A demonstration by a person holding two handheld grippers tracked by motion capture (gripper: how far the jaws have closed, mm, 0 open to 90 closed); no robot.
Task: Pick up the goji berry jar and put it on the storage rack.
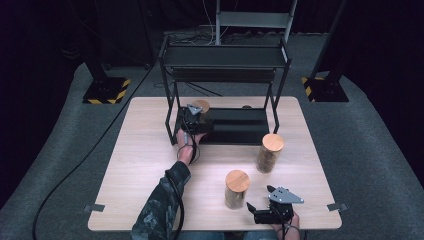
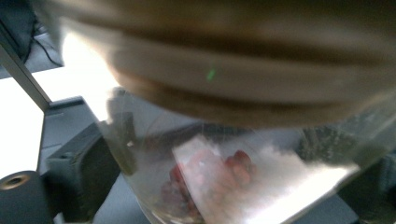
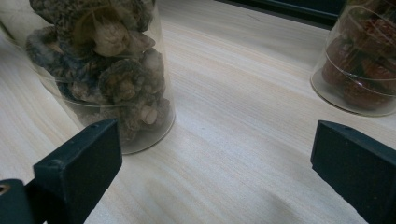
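A black rack point(image 1: 225, 95) stands at the tabletop's point(image 1: 145, 165) far edge, to take jars. The left gripper point(image 1: 196, 116) has a cork-lidded jar point(image 1: 202, 108) between loosened jaws on the rack's bottom shelf, seemingly releasing it. The right gripper point(image 1: 260, 210) waits wide open at the near edge.
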